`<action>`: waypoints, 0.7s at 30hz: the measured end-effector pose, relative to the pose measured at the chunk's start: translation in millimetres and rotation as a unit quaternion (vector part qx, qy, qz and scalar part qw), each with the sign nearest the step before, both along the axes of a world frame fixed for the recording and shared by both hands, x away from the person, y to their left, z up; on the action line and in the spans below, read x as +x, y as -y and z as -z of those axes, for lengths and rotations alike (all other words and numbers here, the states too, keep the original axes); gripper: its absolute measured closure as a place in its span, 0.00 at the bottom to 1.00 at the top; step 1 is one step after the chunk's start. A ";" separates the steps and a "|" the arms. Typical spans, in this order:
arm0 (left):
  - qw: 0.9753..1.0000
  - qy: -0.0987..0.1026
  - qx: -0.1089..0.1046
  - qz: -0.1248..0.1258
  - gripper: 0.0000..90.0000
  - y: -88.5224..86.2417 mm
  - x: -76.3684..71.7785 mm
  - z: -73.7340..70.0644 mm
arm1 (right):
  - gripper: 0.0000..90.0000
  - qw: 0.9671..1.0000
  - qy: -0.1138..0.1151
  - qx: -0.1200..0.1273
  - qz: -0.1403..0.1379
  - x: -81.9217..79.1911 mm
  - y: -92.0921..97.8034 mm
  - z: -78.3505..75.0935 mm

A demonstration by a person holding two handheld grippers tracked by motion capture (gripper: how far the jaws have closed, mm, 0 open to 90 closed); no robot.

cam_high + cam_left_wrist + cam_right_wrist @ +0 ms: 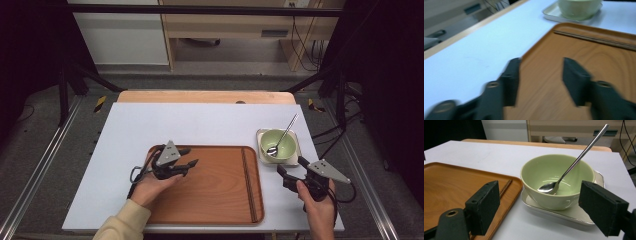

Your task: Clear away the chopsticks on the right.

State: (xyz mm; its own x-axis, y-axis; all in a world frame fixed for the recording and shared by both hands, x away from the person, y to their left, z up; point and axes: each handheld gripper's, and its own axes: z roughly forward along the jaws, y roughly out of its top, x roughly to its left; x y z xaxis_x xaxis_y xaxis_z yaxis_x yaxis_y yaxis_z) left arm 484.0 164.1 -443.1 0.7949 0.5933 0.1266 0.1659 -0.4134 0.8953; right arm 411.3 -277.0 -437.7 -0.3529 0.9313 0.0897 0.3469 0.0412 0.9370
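A wooden tray (215, 195) lies at the table's front middle, with a pair of dark chopsticks (247, 180) along its right side. My left gripper (191, 156) hovers open over the tray's left end, nothing between its jaws; in the left gripper view (541, 75) it points across the tray (579, 65). To the tray's right a pale green bowl (278, 144) with a metal spoon (284, 134) stands on a small white plate (261, 136). My right gripper (291, 165) is open just in front of the bowl (556, 180), spoon (571, 168) leaning inside.
A white mat (150, 125) covers the wooden table (200, 96). Dark frame posts stand at both sides, and cables hang at the back right. Bare mat lies behind the tray and at the left.
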 end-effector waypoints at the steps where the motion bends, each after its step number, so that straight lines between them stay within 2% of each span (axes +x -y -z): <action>1: 1.000 -0.001 -0.001 -0.003 0.39 -5.0 0.6 0.5 | 0.19 1.000 -0.002 -0.004 0.002 0.1 -0.4 -0.3; 4: 1.000 -0.007 -0.009 -0.021 0.29 -19.1 0.5 3.3 | 0.17 1.000 -0.009 -0.007 0.002 2.8 -2.9 0.3; 7: 0.999 -0.008 -0.022 -0.037 0.23 -31.1 -1.8 5.2 | 0.16 1.000 -0.014 -0.011 0.004 6.6 -5.7 0.0; 9: 0.998 -0.005 -0.039 -0.054 0.19 -41.6 -4.3 6.0 | 0.15 1.000 -0.017 -0.008 0.002 9.4 -7.1 -1.2; 15: 0.994 0.011 -0.065 -0.089 0.12 -72.7 -10.9 5.9 | 0.14 0.999 -0.038 -0.020 -0.001 21.9 -5.7 -7.2; 19: 0.989 0.013 -0.091 -0.114 0.09 -91.6 -15.5 8.4 | 0.14 0.998 -0.053 -0.026 -0.003 31.8 -0.9 -14.3; 21: 0.988 0.019 -0.094 -0.121 0.08 -99.0 -18.4 10.0 | 0.15 0.998 -0.058 -0.026 -0.008 36.6 1.5 -17.7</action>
State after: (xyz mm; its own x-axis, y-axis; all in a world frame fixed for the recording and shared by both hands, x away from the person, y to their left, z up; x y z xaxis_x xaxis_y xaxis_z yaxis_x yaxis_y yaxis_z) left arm 465.7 263.1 -453.1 0.6231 0.7818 0.0224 0.2053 -0.1912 0.9598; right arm 447.8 -278.5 -420.0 -0.3576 0.9303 0.0817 0.4518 0.0957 0.8870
